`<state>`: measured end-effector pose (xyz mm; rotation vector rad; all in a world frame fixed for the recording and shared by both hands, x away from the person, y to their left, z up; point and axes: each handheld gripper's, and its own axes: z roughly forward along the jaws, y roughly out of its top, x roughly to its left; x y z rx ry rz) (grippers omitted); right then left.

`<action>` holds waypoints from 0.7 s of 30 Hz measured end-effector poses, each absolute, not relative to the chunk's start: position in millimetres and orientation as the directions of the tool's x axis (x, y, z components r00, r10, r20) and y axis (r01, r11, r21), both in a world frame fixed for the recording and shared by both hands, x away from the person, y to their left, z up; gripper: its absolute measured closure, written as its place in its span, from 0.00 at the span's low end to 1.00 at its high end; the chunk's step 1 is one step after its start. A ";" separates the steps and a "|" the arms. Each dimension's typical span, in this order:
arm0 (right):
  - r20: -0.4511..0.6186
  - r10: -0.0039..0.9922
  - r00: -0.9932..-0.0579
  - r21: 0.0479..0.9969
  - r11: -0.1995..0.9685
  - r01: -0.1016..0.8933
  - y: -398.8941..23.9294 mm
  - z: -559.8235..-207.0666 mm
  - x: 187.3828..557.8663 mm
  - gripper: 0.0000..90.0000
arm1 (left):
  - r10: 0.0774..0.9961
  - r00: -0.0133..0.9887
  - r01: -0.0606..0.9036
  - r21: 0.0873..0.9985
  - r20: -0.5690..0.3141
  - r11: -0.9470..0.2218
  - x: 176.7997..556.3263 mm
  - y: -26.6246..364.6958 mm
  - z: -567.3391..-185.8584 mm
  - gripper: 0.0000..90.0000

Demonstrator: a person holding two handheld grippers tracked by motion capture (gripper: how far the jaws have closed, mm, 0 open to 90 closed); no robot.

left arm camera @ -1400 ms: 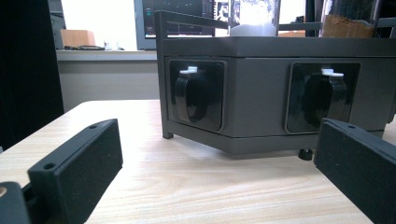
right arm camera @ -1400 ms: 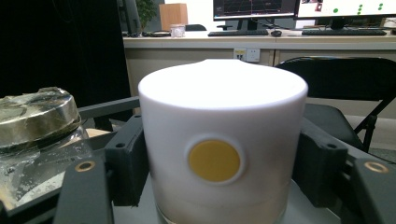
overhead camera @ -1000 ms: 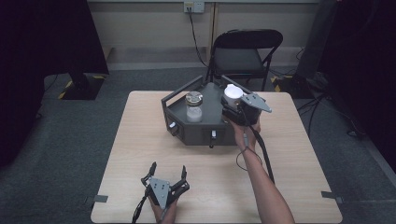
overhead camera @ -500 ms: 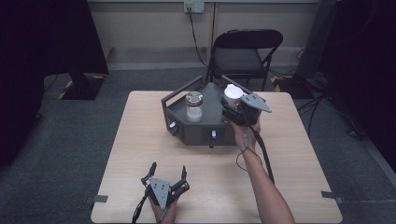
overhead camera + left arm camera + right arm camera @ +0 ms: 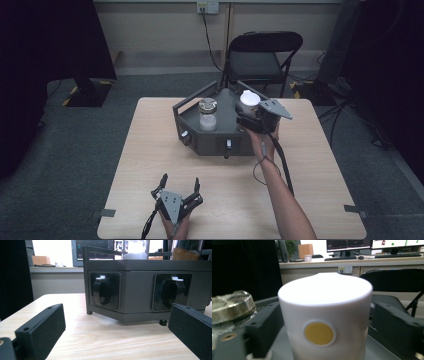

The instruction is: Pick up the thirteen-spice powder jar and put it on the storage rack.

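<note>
Wooden bench (image 5: pixel 150 150) under everything, pale and mostly bare. Dark six-sided rack (image 5: pixel 215 137) standing at the far middle of it, two knobs set in its near faces, as seen from the left gripper view. On top of the rack: a glass jar (image 5: pixel 207 114) with a metal lid toward the left, a white cap (image 5: pixel 249 99) on a second jar toward the right.

Right gripper (image 5: pixel 252 121) up at the rack's right corner, reaching in from the near-right. In the right gripper view the white cap (image 5: pixel 325 315) sits dead centre between the two jaws, upright, long axis vertical, a yellow dot on its side facing the camera. Jaws flank it closely on either side; whether pressing or a hair apart cannot be told. No gap to cross, probably: closing or twisting in place looks like the only thing left for that hand.

Left gripper (image 5: pixel 179 192) low on the near edge of the bench, well apart from the rack, jaws spread wide and holding nothing, pointed at the rack's near faces (image 5: pixel 140 290). Much the farther of the two from the cap, so likely idle for now.
</note>
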<state>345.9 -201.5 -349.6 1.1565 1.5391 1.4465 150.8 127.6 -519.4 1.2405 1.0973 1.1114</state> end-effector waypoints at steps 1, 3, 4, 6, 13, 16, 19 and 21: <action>0.077 0.939 -0.336 0.991 -0.036 0.129 -201.6 -350.3 345.9 0.02 | 0.991 0.135 -0.025 1.000 -0.012 0.016 150.7 127.6 -519.4 0.01; 0.086 0.936 -0.340 0.990 -0.043 0.134 -203.5 -349.4 345.5 0.01 | 0.991 0.135 -0.025 1.000 -0.012 0.015 150.8 127.7 -519.4 0.01; 0.095 0.934 -0.345 0.989 -0.049 0.139 -204.7 -348.6 345.2 0.00 | 0.991 0.135 -0.025 1.000 -0.012 0.016 150.8 127.6 -519.5 0.01; 0.098 0.933 -0.347 0.988 -0.049 0.147 -205.1 -346.9 343.4 0.00 | 0.991 0.135 -0.025 1.000 -0.012 0.016 150.7 127.6 -519.4 0.01; 0.079 0.927 -0.368 0.992 -0.036 0.124 -206.8 -350.9 333.9 0.00 | 0.991 0.135 -0.025 1.000 -0.012 0.016 150.8 127.7 -519.4 0.01; 0.072 0.925 -0.373 0.993 -0.032 0.111 -209.2 -354.7 327.0 0.00 | 0.991 0.134 -0.025 1.000 -0.012 0.016 150.8 127.6 -519.4 0.01; 0.072 0.925 -0.373 0.994 -0.036 0.102 -211.9 -357.1 320.8 0.00 | 0.991 0.134 -0.025 1.000 -0.012 0.016 150.8 127.6 -519.4 0.01; 0.076 0.926 -0.371 0.994 -0.043 0.096 -214.7 -358.9 316.8 0.00 | 0.991 0.134 -0.025 1.000 -0.012 0.015 150.8 127.6 -519.4 0.01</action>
